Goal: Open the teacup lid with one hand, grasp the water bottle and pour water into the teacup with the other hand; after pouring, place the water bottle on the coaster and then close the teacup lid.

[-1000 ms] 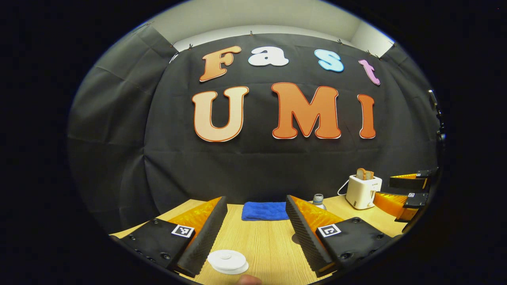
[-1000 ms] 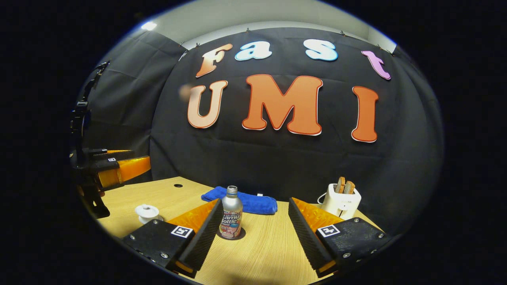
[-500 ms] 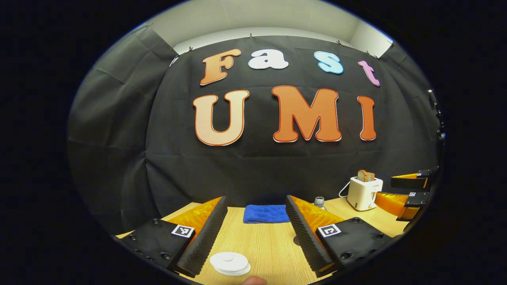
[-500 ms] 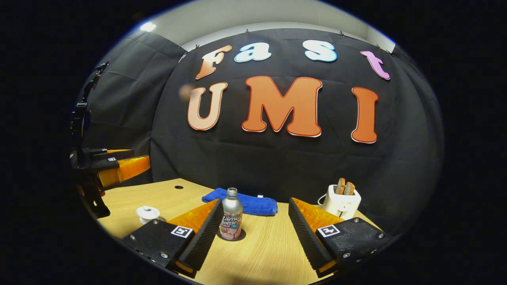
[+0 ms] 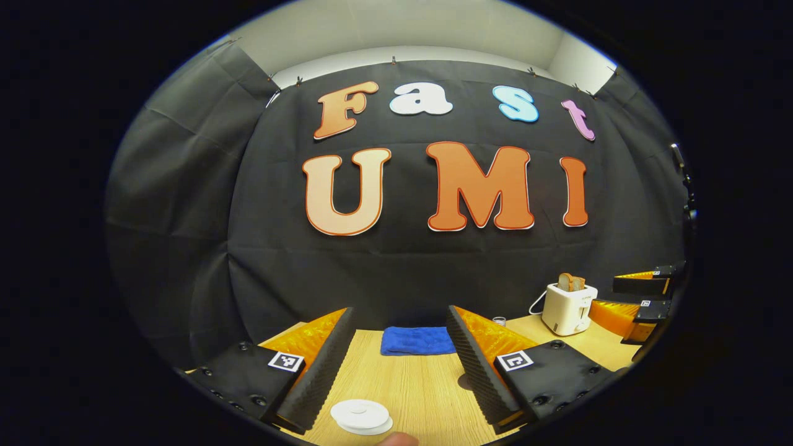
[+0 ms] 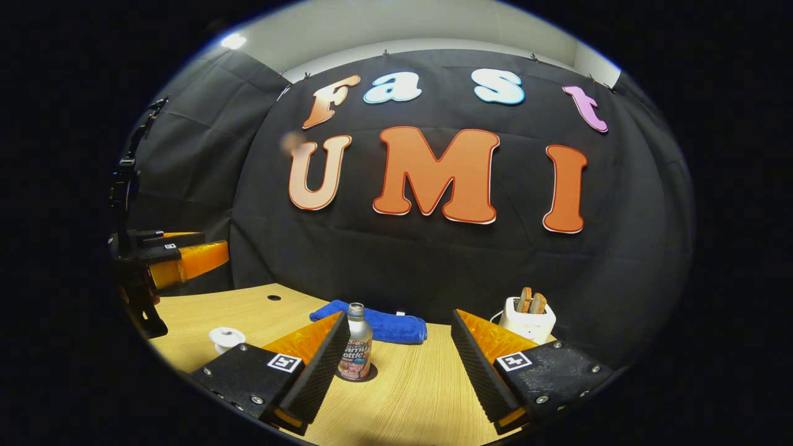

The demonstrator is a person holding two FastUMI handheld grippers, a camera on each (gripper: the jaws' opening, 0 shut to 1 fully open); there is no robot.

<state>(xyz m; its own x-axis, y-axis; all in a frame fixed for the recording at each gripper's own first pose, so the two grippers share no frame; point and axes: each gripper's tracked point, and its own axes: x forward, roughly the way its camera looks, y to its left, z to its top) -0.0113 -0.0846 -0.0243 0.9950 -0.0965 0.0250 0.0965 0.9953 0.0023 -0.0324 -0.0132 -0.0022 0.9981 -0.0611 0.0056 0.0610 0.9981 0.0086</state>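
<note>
- I am holding the left tool (image 5: 396, 371) with its jaws standing wide and nothing between them, hovering low over the pale wood-grain counter (image 5: 415, 384).
- Just ahead of the left tool, a white round teacup with its flat knobbed lid (image 5: 360, 415) is sitting on the counter, lid seated on top, close to the tool's left finger.
- I am keeping the right tool (image 6: 396, 378) spread wide too, gripping nothing, aimed along the counter.
- A small silver metal water bottle with a printed label (image 6: 355, 350) is standing upright on a dark round coaster (image 6: 369, 375), partly behind the right tool's left finger, and I judge the wide jaws suit its round body.
- In the right gripper view the lidded cup is sitting well to the left of the bottle.
- With the lid on and the bottle on the coaster, I am reading this as either a scene before pouring or one with everything put back.
- Farther off, a folded blue cloth (image 6: 387, 325) is lying near the back edge.
- A white toaster with bread slices (image 6: 528, 317) is standing at the far right.
</note>
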